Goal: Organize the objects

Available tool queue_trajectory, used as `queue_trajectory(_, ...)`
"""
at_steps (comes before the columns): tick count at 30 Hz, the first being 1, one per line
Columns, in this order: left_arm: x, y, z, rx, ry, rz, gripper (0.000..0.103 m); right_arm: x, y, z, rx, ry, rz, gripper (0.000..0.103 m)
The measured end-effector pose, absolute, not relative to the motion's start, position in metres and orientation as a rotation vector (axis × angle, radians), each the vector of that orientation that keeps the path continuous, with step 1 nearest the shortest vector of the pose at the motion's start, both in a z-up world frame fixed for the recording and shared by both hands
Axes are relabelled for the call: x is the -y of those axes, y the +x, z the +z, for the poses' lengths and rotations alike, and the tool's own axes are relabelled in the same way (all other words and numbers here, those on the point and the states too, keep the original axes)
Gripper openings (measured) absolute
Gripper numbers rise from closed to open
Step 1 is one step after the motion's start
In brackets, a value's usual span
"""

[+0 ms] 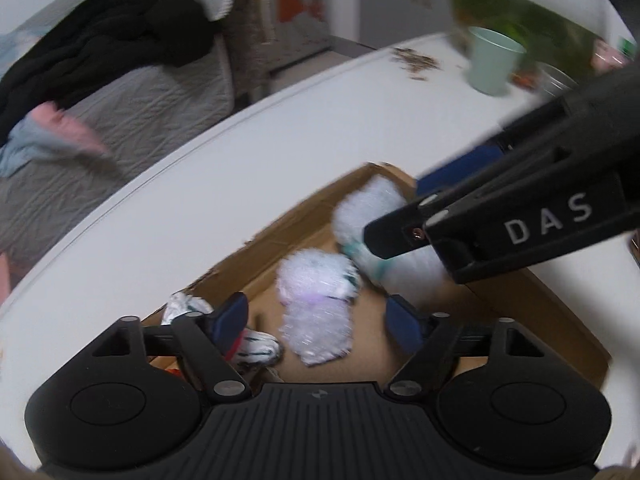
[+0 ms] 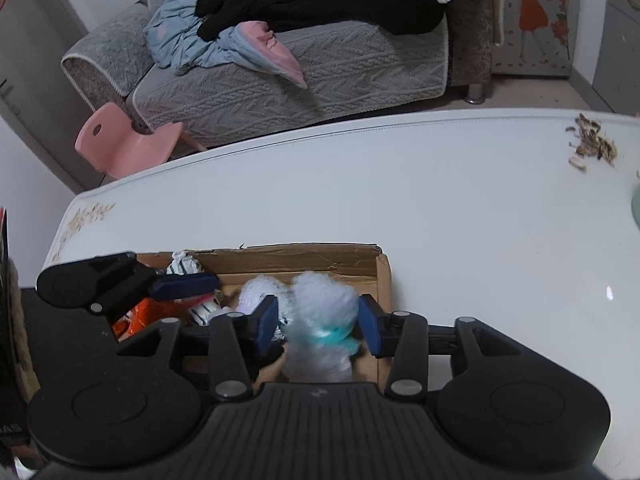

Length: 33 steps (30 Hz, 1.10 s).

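Observation:
An open cardboard box (image 2: 304,261) lies on the white table (image 2: 440,200). My right gripper (image 2: 319,327) is over it, jaws apart around a fluffy white bundle with a teal band (image 2: 324,312); the pads do not appear to press on it. My left gripper (image 1: 319,325) stands open over a fluffy white-and-lilac bundle (image 1: 316,312) on the floor of the box (image 1: 280,226). The left wrist view shows the right gripper (image 1: 400,210) coming in from the right at the teal-banded bundle (image 1: 360,210). A striped rolled sock (image 1: 258,346) and something orange (image 2: 140,316) also lie in the box.
A mint cup (image 1: 494,66) and a blurred green plant (image 1: 520,12) stand at the table's far end, near scattered husks (image 2: 592,146). Beyond the table are a grey sofa (image 2: 320,76) heaped with clothes and a pink stool (image 2: 128,144).

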State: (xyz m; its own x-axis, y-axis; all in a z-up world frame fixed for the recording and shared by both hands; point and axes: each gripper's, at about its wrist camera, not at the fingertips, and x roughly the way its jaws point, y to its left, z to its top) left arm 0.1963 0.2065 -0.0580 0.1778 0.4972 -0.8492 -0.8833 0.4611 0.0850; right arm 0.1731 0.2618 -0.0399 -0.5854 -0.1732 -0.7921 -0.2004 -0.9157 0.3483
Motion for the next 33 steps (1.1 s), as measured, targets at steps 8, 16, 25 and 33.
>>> queue_trajectory(8, -0.197, 0.196, -0.054, -1.030, -0.447, 0.969, 0.084, -0.252, 0.187, -0.024, -0.360, -1.604, 2.881, 0.051)
queue_trajectory(16, -0.189, 0.193, -0.046, -1.050, -0.435, 0.989, 0.084, -0.237, 0.181, -0.033, -0.261, -1.678, 2.869, 0.051)
queue_trajectory(25, -0.112, 0.156, 0.007, -1.009, -0.472, 1.095, 0.091, -0.234, 0.220, -0.014, -0.292, -1.621, 2.879, 0.052)
queue_trajectory(33, 0.012, 0.103, 0.023, -1.109, -0.648, 1.172, 0.097, -0.201, 0.316, 0.033, -0.368, -1.371, 2.979, 0.093)
